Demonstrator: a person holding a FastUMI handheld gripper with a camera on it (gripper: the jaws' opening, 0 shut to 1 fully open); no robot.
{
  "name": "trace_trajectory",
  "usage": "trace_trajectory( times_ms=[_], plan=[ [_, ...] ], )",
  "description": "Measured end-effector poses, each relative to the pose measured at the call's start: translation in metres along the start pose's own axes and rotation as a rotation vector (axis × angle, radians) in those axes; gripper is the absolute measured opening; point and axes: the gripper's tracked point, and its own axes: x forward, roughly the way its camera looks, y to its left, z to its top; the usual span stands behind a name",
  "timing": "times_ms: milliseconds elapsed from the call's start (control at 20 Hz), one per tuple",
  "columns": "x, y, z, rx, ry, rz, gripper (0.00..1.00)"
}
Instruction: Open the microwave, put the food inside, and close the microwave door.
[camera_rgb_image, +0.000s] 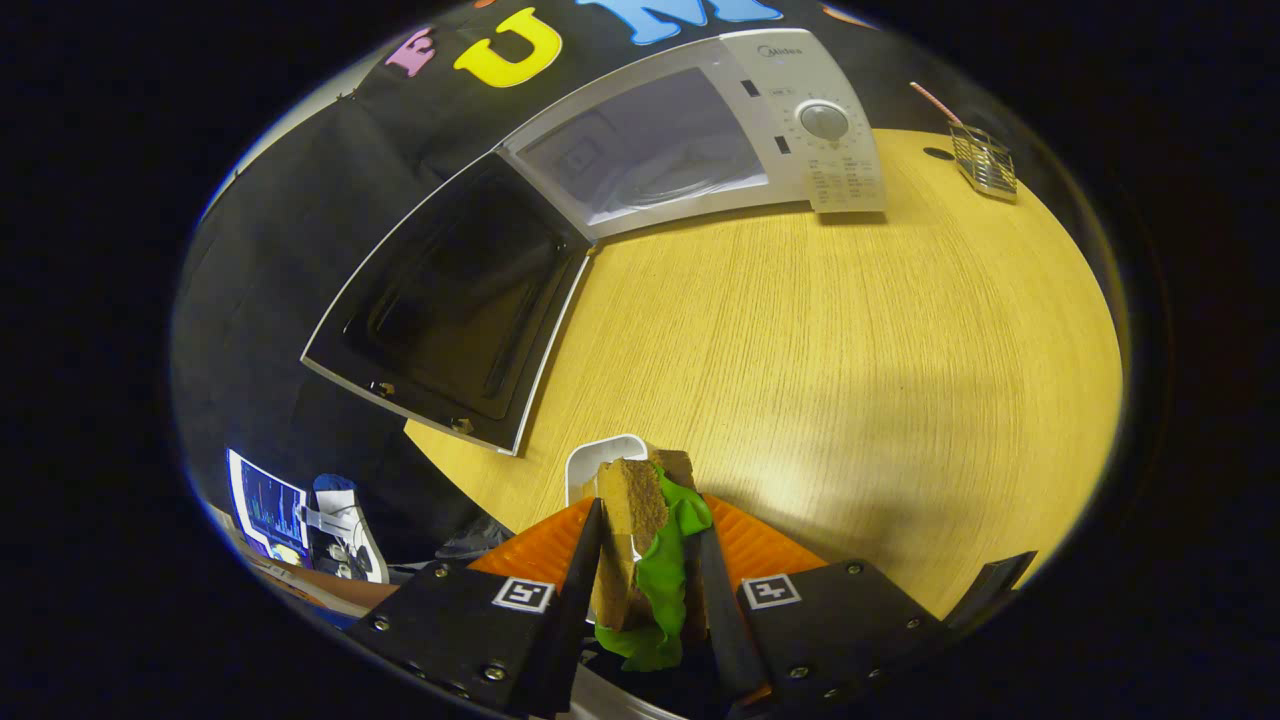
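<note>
Brown-bread sandwich (640, 540) with lettuce sits clamped between both tool (650, 580) fingers, above the bench (850, 350); soft, light, likely squashes, so grip the bread faces gently. Microwave (690, 130) beyond, door (450, 310) open.

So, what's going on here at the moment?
A handheld claw is shut on a sandwich of brown bread and green lettuce, both fingers pressing its sides, above a white dish on the wooden table. Beyond the fingers, the microwave stands with its door swung wide open. The food is not yet inside.
</note>
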Motion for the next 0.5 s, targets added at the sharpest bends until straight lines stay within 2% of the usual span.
trace_trajectory(
  times_ms=[50,100,150,200,500],
  plan=[
    [-0.002,0.003,0.003,0.022,-0.003,0.01,0.54],
    [-0.002,0.005,0.004,0.03,-0.009,0.015,0.44],
    [-0.002,0.004,0.009,0.056,-0.032,-0.003,0.44],
    [-0.005,0.006,0.009,0.066,-0.029,-0.003,0.3],
    [-0.021,0.023,0.017,0.072,-0.056,-0.013,0.3]
  ],
)
